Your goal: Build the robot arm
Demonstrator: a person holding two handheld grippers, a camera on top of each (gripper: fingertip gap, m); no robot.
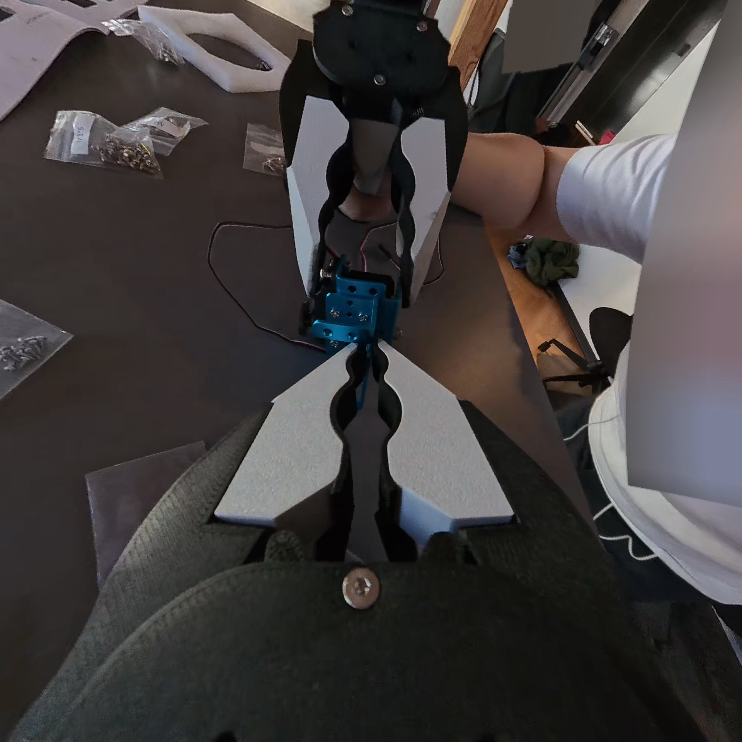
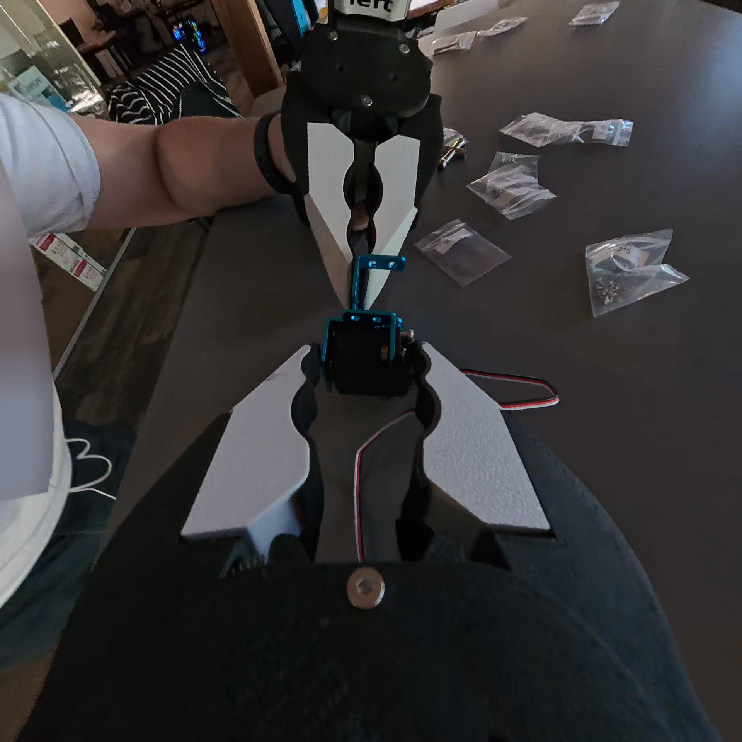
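Note:
A black servo (image 2: 363,371) sits in a blue metal bracket (image 2: 361,319) just above the dark table (image 2: 522,341). My right gripper (image 2: 364,348) is shut on the servo's sides. The servo's red, white and black wire (image 2: 522,397) trails over the table and back between my fingers. A second blue L-shaped bracket (image 2: 377,263) meets the first one. My left gripper (image 2: 357,295) is shut on it from the far side. In the left wrist view my left gripper (image 1: 367,344) pinches that thin blue plate (image 1: 363,387). The right gripper (image 1: 357,299) faces it and holds the servo assembly (image 1: 349,305).
Several clear bags of screws (image 1: 120,148) (image 2: 626,269) lie scattered on the table (image 1: 120,261). White foam (image 1: 225,48) and paper sheets (image 1: 36,44) are at the far left. A metal tool (image 2: 453,150) lies behind the left gripper. The table edge (image 1: 518,321) and a person's arm (image 1: 502,180) are close. My two grippers' fingertips are within a few centimetres of each other.

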